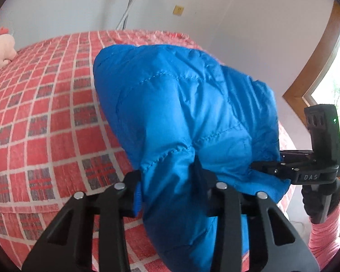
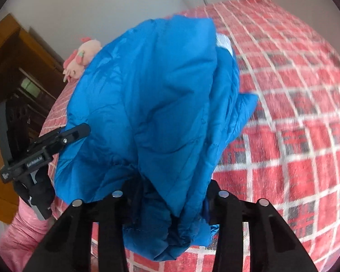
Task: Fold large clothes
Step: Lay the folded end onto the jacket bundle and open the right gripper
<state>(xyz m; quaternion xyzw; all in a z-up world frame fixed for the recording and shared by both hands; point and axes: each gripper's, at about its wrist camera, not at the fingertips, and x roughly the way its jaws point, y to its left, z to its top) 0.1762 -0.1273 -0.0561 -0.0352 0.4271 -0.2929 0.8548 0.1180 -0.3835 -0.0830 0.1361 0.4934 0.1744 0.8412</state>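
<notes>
A blue quilted puffer jacket (image 1: 181, 104) hangs bunched above the bed, held up by both grippers. My left gripper (image 1: 172, 181) is shut on a fold of the jacket near its seam. My right gripper (image 2: 170, 195) is shut on another bunched edge of the jacket (image 2: 151, 104). The right gripper also shows in the left wrist view (image 1: 269, 167) at the jacket's right edge. The left gripper shows in the right wrist view (image 2: 74, 133) at the jacket's left edge. The jaws' tips are buried in fabric.
A bed with a red plaid cover (image 1: 38, 122) lies under the jacket and also shows in the right wrist view (image 2: 294, 113). A pink plush toy (image 1: 1, 49) sits at the bed's far corner. A wood-framed window (image 1: 324, 68) is at the right, a wooden door frame (image 2: 9, 52) to the left.
</notes>
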